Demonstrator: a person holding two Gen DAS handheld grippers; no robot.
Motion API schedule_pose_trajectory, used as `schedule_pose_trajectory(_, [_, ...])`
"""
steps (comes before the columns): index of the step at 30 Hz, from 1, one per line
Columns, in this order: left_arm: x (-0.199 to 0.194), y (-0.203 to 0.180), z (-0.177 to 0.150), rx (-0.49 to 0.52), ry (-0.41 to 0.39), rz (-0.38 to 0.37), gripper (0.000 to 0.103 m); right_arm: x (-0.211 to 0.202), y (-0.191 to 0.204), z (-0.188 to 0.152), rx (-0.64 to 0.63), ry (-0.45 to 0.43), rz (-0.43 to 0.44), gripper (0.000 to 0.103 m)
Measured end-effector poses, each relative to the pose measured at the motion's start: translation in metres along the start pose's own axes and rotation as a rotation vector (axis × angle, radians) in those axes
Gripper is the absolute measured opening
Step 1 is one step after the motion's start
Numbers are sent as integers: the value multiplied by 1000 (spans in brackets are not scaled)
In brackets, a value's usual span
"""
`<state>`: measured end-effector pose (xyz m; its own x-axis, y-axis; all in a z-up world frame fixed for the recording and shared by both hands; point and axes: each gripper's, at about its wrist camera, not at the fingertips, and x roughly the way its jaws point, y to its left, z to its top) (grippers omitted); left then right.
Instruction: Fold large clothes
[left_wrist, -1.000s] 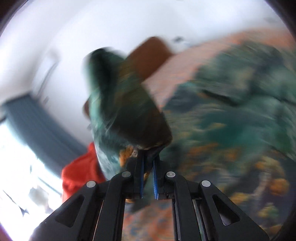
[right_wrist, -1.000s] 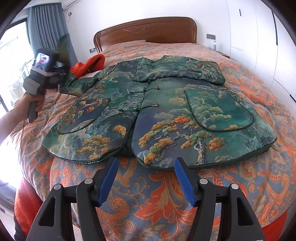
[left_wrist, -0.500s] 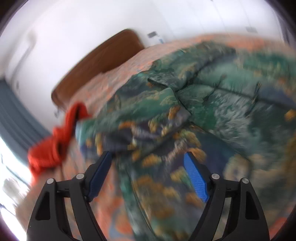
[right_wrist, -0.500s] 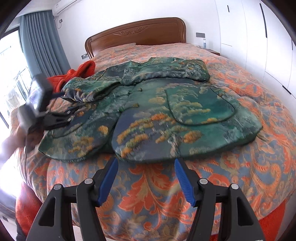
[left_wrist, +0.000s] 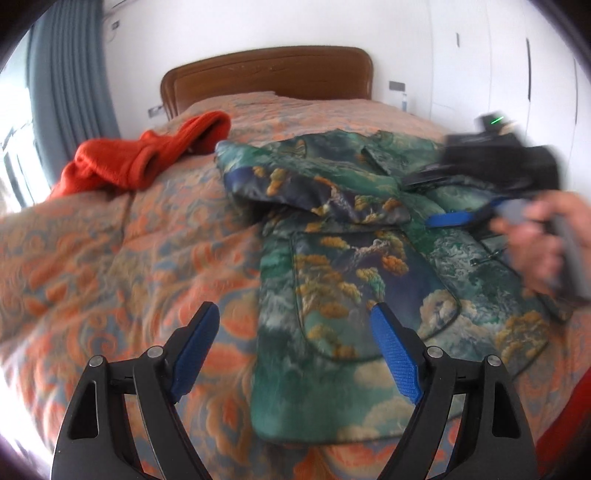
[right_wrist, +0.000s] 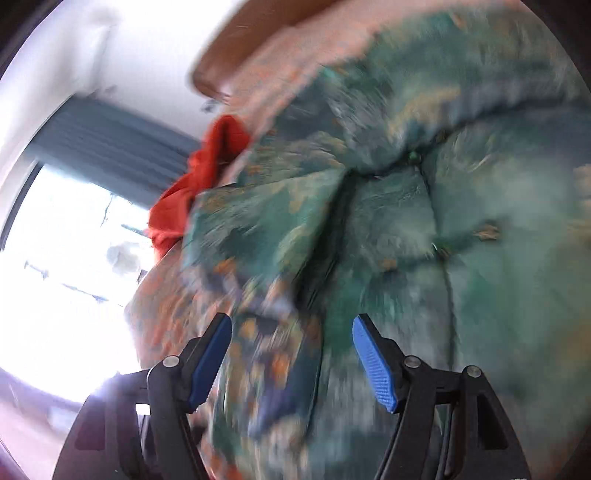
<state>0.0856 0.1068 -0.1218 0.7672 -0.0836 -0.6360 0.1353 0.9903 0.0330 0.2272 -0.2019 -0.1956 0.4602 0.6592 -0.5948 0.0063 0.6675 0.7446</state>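
Note:
A green padded jacket (left_wrist: 354, 280) with a pine and cloud print lies flat on the bed. Its left sleeve (left_wrist: 314, 192) lies folded across the chest. My left gripper (left_wrist: 295, 350) is open and empty, hovering over the jacket's near hem and the bedspread. In the left wrist view a hand (left_wrist: 535, 240) holds my right gripper (left_wrist: 439, 201) low over the jacket's middle. The right wrist view is blurred and tilted. There the right gripper (right_wrist: 291, 360) has its jaws opening just above the jacket (right_wrist: 424, 221), with fabric under the gap and no pad pressing on it.
An orange and blue patterned bedspread (left_wrist: 129, 266) covers the bed. A red knitted garment (left_wrist: 147, 158) lies at the far left near the wooden headboard (left_wrist: 266, 77). Grey curtains (left_wrist: 74, 74) and a bright window are on the left, white wardrobe doors (left_wrist: 517, 74) on the right.
My left gripper let go of the sleeve, which now lies folded over the jacket, and drew back. My right gripper swung from the bed's foot to close over the jacket, rolling as it went.

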Motion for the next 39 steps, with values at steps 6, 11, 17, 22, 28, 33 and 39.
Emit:
schedule_pose_trajectory(6, [-4, 15, -13, -67, 24, -14, 86, 59, -12, 22, 136, 15, 78, 60])
schedule_pose_trajectory(11, [1, 15, -16, -82, 42, -2, 86, 75, 17, 30, 41, 38, 42, 15])
schedule_pose_trajectory(17, [-8, 14, -13, -106, 22, -26, 85, 15, 102, 56, -387, -165, -103, 13])
schedule_pose_trajectory(22, [-13, 4, -6, -96, 0, -46, 86, -26, 116, 105, -510, -301, -235, 13])
schedule_pose_trajectory(28, [-11, -7, -1, -73, 2, -69, 86, -46, 76, 154, -513, -348, -387, 13])
schedule_pose_trajectory(33, [-5, -13, 2, -69, 26, -77, 85, -27, 23, 164, -452, -281, -458, 13])
schedule_pose_trajectory(39, [-3, -16, 2, -50, 45, -58, 86, 17, -19, 164, -356, -183, -537, 41])
